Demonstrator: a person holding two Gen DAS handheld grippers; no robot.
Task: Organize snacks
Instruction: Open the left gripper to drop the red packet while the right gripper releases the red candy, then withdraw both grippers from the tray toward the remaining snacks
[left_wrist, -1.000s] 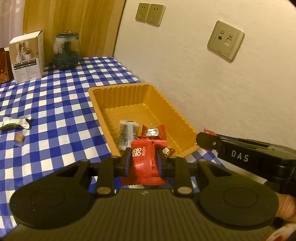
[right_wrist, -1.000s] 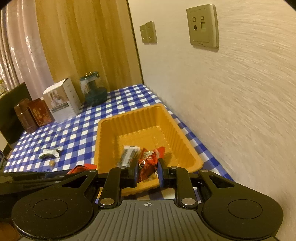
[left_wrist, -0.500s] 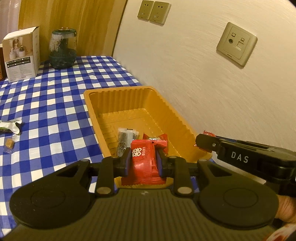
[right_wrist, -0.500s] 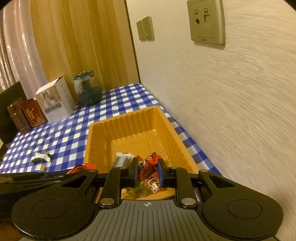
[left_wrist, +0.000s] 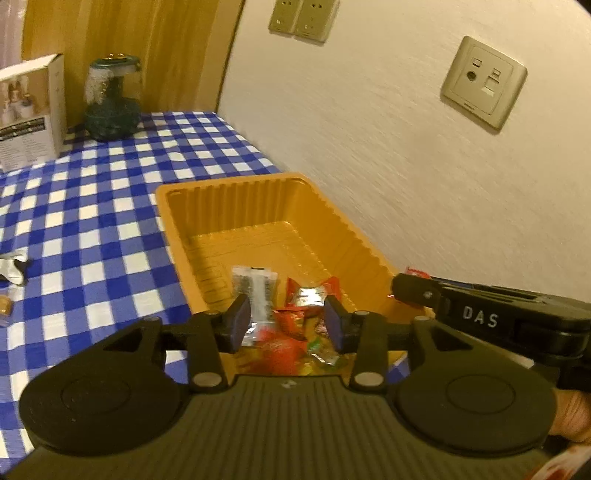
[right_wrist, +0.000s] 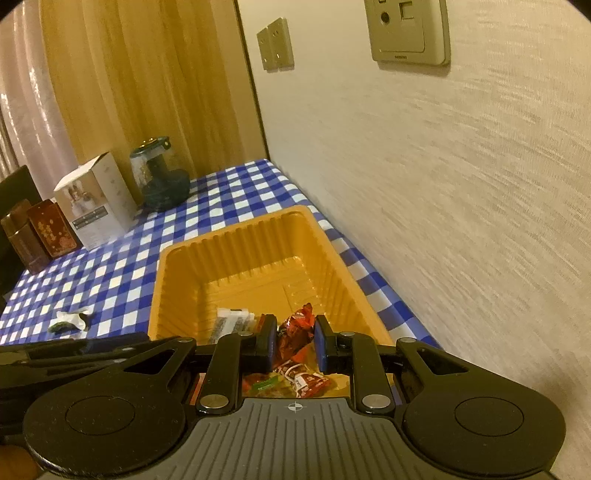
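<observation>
An orange plastic tray (left_wrist: 258, 206) sits on the blue checked tablecloth against the wall; it also shows in the right wrist view (right_wrist: 258, 254). My left gripper (left_wrist: 284, 325) is open and empty over the tray's near end, above a red packet (left_wrist: 277, 350) lying blurred among other snacks. A clear black-and-white packet (left_wrist: 255, 291) and a red-and-silver packet (left_wrist: 310, 295) lie in the tray. My right gripper (right_wrist: 294, 341) holds a crinkled red snack packet (right_wrist: 295, 330) between its pads above the tray's near end.
A green wrapped snack (right_wrist: 70, 320) and a small candy (left_wrist: 4, 303) lie on the cloth left of the tray. A white box (right_wrist: 96, 199), a dark glass jar (right_wrist: 159, 181) and brown boxes (right_wrist: 35, 232) stand at the back. The wall runs along the right.
My left gripper has opened and let go of the red packet, which has dropped into the tray. Both grippers have moved forward over the tray's near end.
</observation>
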